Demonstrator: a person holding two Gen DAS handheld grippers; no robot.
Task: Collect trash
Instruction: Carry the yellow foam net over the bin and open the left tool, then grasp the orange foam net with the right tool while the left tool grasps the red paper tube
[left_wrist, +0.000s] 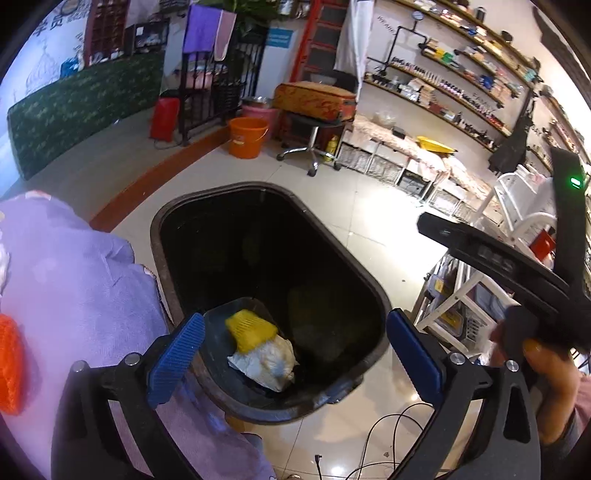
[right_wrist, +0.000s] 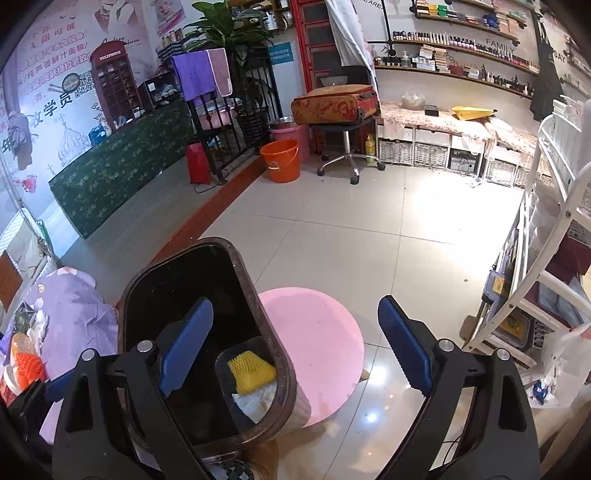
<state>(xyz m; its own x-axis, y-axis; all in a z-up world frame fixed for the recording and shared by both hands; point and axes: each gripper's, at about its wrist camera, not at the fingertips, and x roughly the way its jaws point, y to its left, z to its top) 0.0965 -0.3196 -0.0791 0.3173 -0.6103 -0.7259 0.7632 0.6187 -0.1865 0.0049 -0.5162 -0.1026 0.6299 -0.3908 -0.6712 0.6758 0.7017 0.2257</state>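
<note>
A dark brown trash bin (left_wrist: 369, 280) stands open on the tiled floor. Inside it lie a black tray, a yellow foam net (left_wrist: 251, 330) and a crumpled white paper (left_wrist: 269, 360). My left gripper (left_wrist: 295, 354) is open and empty, held above the bin's near end. In the right wrist view the same bin (right_wrist: 255, 295) sits low left with the yellow net (right_wrist: 251, 371) and white paper (right_wrist: 258, 400) inside. My right gripper (right_wrist: 295, 350) is open and empty, its left finger over the bin. The right gripper's body also shows at the right of the left wrist view.
A purple-covered table (left_wrist: 74, 280) with an orange foam net (left_wrist: 9, 369) stands left of the bin. A pink round stool (right_wrist: 321, 339) is beside the bin. A white rack (right_wrist: 546, 266) stands at right. Cables (left_wrist: 388, 435) lie on the floor. An orange bucket (right_wrist: 280, 160) is far back.
</note>
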